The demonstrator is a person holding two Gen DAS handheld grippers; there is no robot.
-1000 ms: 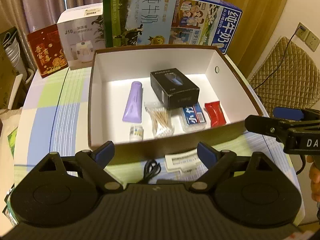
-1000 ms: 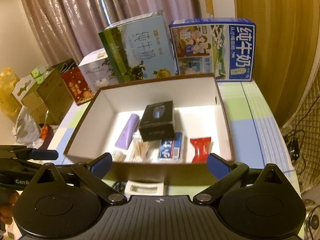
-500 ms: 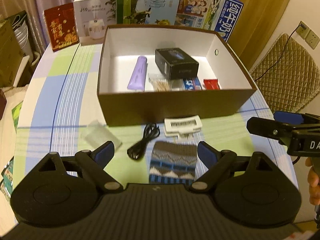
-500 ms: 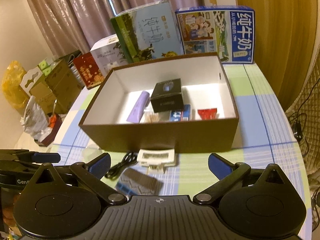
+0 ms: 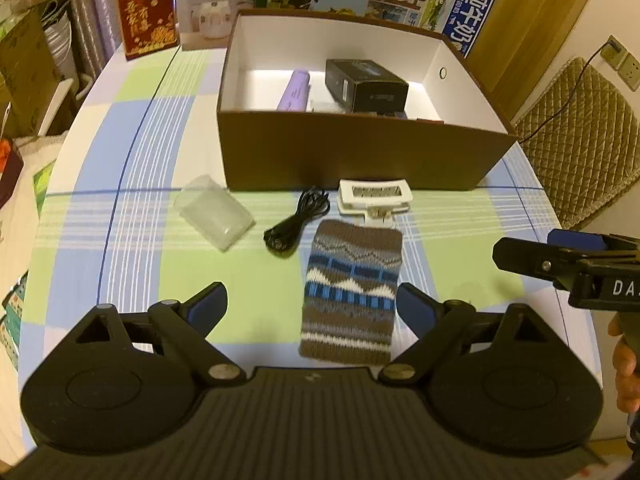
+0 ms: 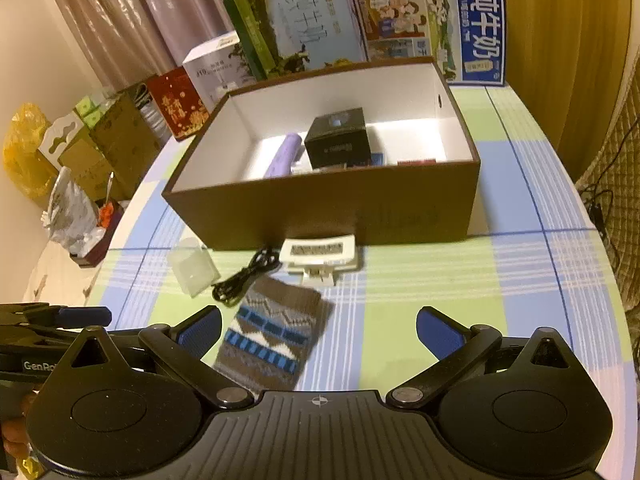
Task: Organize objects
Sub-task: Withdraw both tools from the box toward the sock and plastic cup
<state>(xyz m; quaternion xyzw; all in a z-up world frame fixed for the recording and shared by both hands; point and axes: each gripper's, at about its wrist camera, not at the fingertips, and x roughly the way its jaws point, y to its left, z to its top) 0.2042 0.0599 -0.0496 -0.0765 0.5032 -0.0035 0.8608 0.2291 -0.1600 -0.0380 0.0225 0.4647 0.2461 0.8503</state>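
A brown box (image 5: 352, 156) (image 6: 320, 208) with white inside holds a purple tube (image 5: 295, 91) (image 6: 284, 156), a black carton (image 5: 366, 84) (image 6: 338, 140) and small items mostly hidden by its front wall. In front of it on the checked cloth lie a knitted pouch (image 5: 352, 292) (image 6: 272, 336), a coiled black cable (image 5: 296, 220) (image 6: 246, 276), a white clip-like frame (image 5: 374, 196) (image 6: 320, 256) and a clear plastic case (image 5: 214, 212) (image 6: 192, 270). My left gripper (image 5: 312, 310) is open above the pouch's near end. My right gripper (image 6: 320, 332) is open, just right of the pouch.
Milk cartons (image 6: 432, 28), a white appliance box (image 5: 208, 4) and a red packet (image 5: 146, 16) stand behind the brown box. A quilted chair cushion (image 5: 580, 140) is past the table's right edge. Bags and cardboard boxes (image 6: 80, 148) crowd the floor at left.
Both grippers have drawn back from the box toward the table's near edge. The pouch, cable, white frame and clear case have come into view in front of the box.
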